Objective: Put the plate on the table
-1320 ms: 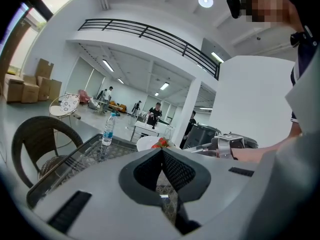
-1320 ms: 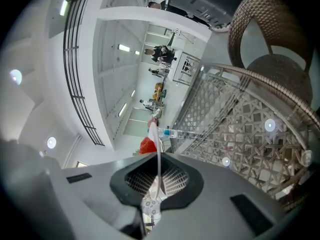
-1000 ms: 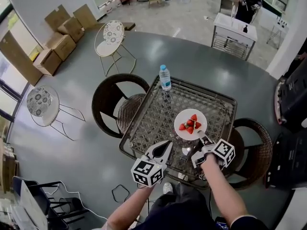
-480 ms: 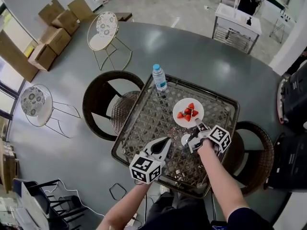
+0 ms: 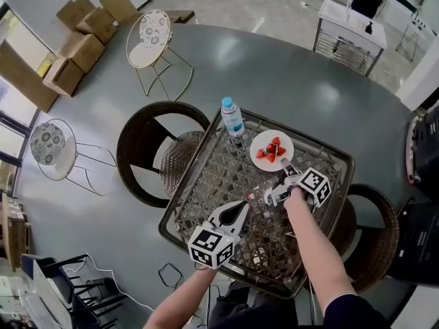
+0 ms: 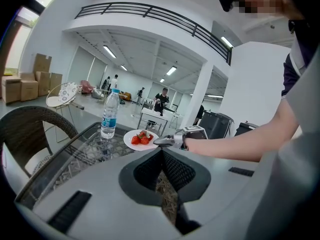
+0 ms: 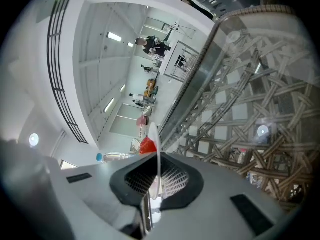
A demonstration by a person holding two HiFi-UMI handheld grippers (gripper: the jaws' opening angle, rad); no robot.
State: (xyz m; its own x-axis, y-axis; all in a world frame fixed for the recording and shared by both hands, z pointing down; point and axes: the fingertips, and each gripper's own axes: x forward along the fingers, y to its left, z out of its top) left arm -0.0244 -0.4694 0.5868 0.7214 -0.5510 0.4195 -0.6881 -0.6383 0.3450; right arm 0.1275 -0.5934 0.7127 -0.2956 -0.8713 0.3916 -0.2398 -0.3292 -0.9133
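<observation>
A white plate [image 5: 271, 149] with several strawberries is at the far side of the glass-topped wicker table [image 5: 206, 184], near a water bottle [image 5: 232, 117]. My right gripper [image 5: 282, 167] is shut on the plate's near rim. In the right gripper view the plate [image 7: 154, 139] stands edge-on between the jaws of that gripper [image 7: 156, 156]. Whether the plate rests on the glass I cannot tell. My left gripper [image 5: 242, 205] hovers over the table's near half, shut and holding nothing. Its own view shows the plate [image 6: 135, 143], the bottle [image 6: 109, 115] and the right gripper [image 6: 159, 142].
Dark wicker chairs stand at the table's left [image 5: 147, 149] and right [image 5: 374, 218]. Two wire chairs [image 5: 152, 40] [image 5: 51, 146] and cardboard boxes [image 5: 75, 40] are at the far left. A white cart [image 5: 350, 29] is at the far right.
My right gripper has carried the plate away from me across the table, closer to the bottle. The left gripper has stayed about where it was.
</observation>
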